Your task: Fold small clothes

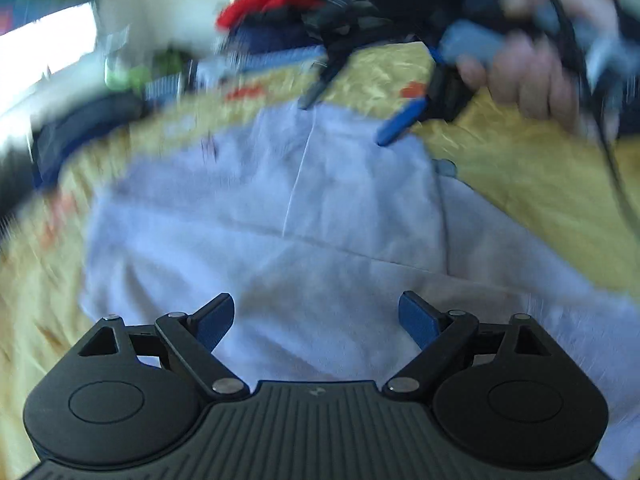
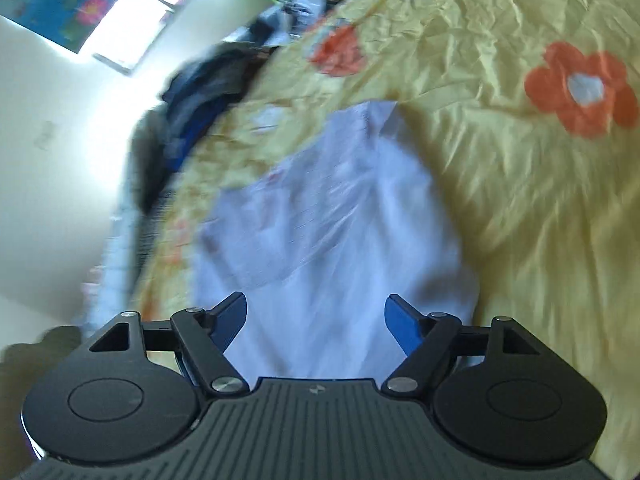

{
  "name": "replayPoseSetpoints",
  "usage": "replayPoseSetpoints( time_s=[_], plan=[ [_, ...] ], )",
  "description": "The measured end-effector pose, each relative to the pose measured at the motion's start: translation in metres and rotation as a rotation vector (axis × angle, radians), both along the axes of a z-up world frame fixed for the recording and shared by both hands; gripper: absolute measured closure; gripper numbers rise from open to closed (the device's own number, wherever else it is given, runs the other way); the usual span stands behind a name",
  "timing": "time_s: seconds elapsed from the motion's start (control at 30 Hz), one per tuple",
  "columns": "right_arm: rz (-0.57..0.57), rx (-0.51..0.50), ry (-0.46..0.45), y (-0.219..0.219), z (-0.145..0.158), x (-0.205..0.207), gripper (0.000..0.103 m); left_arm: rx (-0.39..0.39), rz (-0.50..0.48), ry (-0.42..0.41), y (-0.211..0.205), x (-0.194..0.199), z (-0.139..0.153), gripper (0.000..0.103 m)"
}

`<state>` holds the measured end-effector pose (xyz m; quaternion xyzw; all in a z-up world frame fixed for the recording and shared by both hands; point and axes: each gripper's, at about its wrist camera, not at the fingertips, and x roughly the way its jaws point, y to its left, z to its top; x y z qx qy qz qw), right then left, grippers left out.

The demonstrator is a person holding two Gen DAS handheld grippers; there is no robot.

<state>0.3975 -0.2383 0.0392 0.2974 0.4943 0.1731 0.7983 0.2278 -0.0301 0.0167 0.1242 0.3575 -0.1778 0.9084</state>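
A small white garment (image 1: 280, 208) lies spread on a yellow flowered bedsheet (image 1: 540, 184). My left gripper (image 1: 316, 322) is open and empty, just above the garment's near part. My right gripper (image 1: 344, 118) shows at the garment's far edge in the left wrist view, held by a hand (image 1: 532, 68), with its jaws apart. In the right wrist view the right gripper (image 2: 316, 320) is open and empty over the same white garment (image 2: 332, 232), which lies rumpled on the sheet (image 2: 520, 200). Both views are blurred by motion.
A heap of dark, red and blue clothes (image 1: 304, 4) lies beyond the garment at the bed's far side; it also shows in the right wrist view (image 2: 208, 92). A bright window (image 2: 136, 12) and a pale wall (image 2: 60, 160) lie left of the bed.
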Motion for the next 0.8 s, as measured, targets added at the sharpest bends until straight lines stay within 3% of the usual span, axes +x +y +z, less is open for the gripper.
replayPoseSetpoints(
  time_s=[0.07,0.1,0.2,0.33,0.47,0.57,0.6,0.8],
  plan=[
    [-0.012,-0.030,0.058,-0.002,-0.019,0.013,0.032,-0.071,0.031,0.058,0.012,0.005,-0.003,0.012],
    [-0.019,0.008,0.049,-0.009,-0.024,0.013,0.034,-0.096,0.039,0.066,0.016,0.005,-0.005,0.011],
    [-0.008,0.065,0.051,-0.023,-0.033,0.013,0.039,-0.097,0.052,0.052,0.015,0.002,-0.007,0.008],
    [-0.001,0.022,0.072,-0.017,-0.020,0.016,0.040,-0.096,0.082,0.044,0.010,0.002,-0.010,0.003],
    [0.064,0.014,-0.059,0.002,0.013,0.018,0.027,-0.096,0.095,0.042,0.009,0.005,-0.009,0.002],
    [0.098,-0.074,-0.037,0.015,0.004,0.032,0.022,-0.092,0.101,0.046,0.009,0.006,-0.009,0.002],
    [0.099,-0.112,0.002,0.016,-0.006,0.038,0.027,-0.090,0.103,0.048,0.009,0.006,-0.009,0.002],
    [0.118,-0.089,-0.046,0.007,-0.016,0.028,0.029,-0.090,0.115,0.041,0.009,0.006,-0.009,0.001]
  ],
)
